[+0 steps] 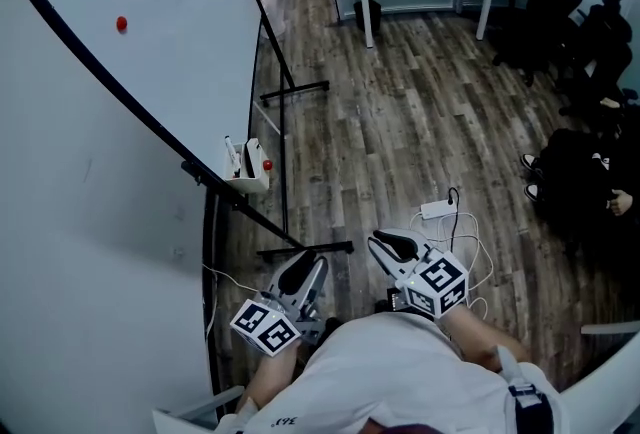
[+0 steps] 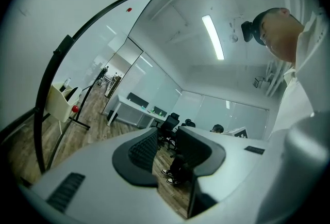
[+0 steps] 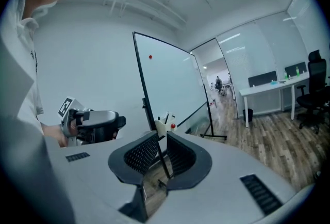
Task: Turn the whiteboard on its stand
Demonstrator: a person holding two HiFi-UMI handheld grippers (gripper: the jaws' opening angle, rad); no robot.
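Left gripper (image 2: 167,140): jaws apart, ribbed pads (image 2: 142,150) bare, nothing between them, only the office floor beyond. Right gripper (image 3: 162,140): jaws also apart and empty. The thin black line in its gap is the board's edge farther off, not gripped. In the head view both grippers sit low by the person's body, well apart from the board and touching nothing.

Whiteboard (image 1: 150,12) is up and to the left of the grippers, tilted on its stand (image 1: 283,122). A red magnet (image 1: 121,23) sits on the face, and a marker tray (image 1: 250,184) hangs at the lower near corner.

Handling, as a judgement: big stiff panel, probably light for its size but unwieldy. The glossy face would be slippery, so the pads would skate on it. Best hold looks like the black frame (image 1: 140,112) on the near edge, away from the tray, one gripper clamped across the rim. The stand may shift or swing if pushed hard, and loose tray items could drop out.
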